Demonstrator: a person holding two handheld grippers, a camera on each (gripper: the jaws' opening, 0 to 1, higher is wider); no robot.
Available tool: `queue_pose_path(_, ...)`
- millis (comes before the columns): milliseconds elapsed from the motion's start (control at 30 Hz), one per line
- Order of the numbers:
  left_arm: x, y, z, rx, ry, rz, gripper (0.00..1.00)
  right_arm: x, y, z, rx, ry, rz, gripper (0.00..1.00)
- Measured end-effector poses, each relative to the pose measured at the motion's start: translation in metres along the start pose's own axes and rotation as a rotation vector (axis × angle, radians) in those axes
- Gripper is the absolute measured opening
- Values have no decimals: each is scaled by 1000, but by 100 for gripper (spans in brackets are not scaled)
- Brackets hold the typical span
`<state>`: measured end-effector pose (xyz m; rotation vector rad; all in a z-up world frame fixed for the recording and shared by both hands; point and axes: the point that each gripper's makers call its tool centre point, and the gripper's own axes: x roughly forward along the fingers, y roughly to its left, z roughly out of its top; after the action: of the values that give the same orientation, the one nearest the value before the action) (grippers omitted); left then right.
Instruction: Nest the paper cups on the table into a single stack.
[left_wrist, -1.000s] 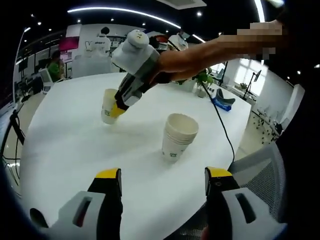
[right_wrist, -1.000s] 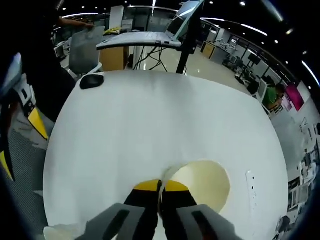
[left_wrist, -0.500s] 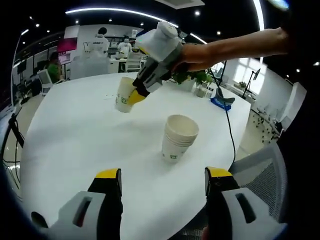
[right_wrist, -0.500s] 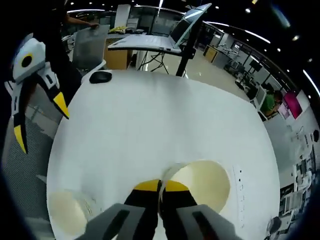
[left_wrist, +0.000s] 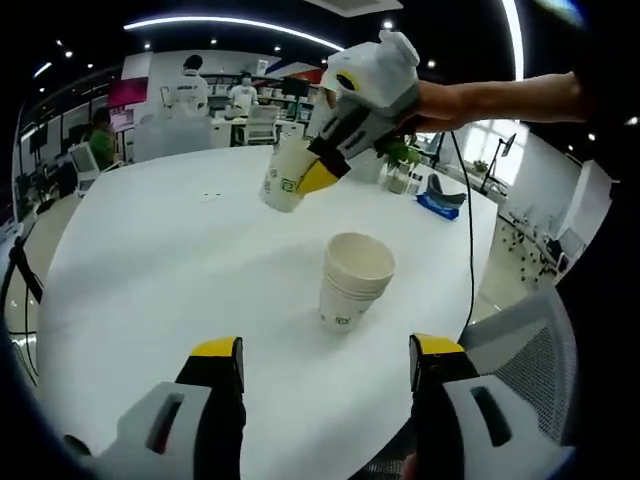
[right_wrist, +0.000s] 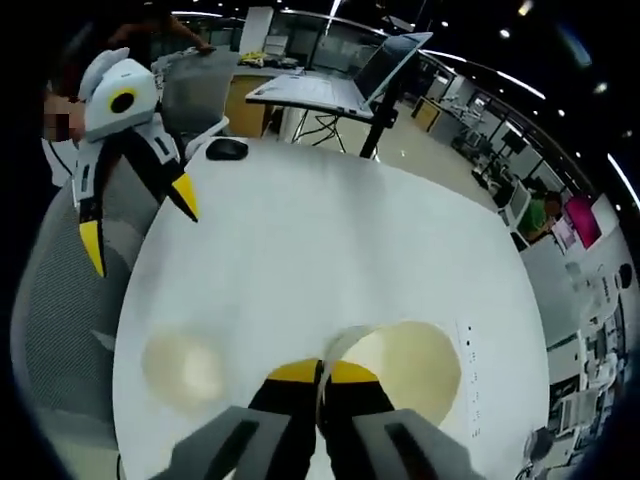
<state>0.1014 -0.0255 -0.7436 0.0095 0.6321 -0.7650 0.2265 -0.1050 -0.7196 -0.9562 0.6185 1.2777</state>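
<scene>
White table (left_wrist: 150, 260), round and broad. Office beyond: desks, people far off, a laptop (right_wrist: 340, 85) on a stand, a mouse (right_wrist: 227, 149) at the table's edge, a mesh chair (left_wrist: 520, 350) near.

Left gripper (left_wrist: 325, 362): jaws wide apart, holding nothing, hovering low over the near edge of the table, aimed at the stack.

Stack (left_wrist: 352, 282): several cups already nested, standing upright mid-table, rims stepped one above another, a small green mark near the base. From the right gripper view it reads as a pale blurred disc, seen from above.

Cup (left_wrist: 286, 176): one loose cup, off the table, pinched by its rim in the right gripper (right_wrist: 321, 372), jaws closed tight on the wall. Cream paper, tapered, a small printed mark on its side, tilted with its mouth toward the gripper. It hangs in the air beyond the stack and to its left, not yet over it.

Judgement: task well along. Most cups are stacked; this one seems the last, as I see no other loose on the table. Left to do: bring it above the stack, square it upright, lower it in, release.
</scene>
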Motion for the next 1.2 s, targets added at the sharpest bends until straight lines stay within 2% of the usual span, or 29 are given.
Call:
queue_pose_path(167,2,-2,0,8,4,-8,65,-17,19,8,-39,-16,11,0)
queue_pose_path(533,3,-3,3,24,5,-12,65,-36,53,15,-75,-28,29,0)
queue_pose_path(767,1,-5,4,27,4,-14,65,-43,82,11,-91,-27,49,0)
queue_pose_path(1200,3,-12,5,37,7,-27,65,-47,114,8,-117,-12,90,0)
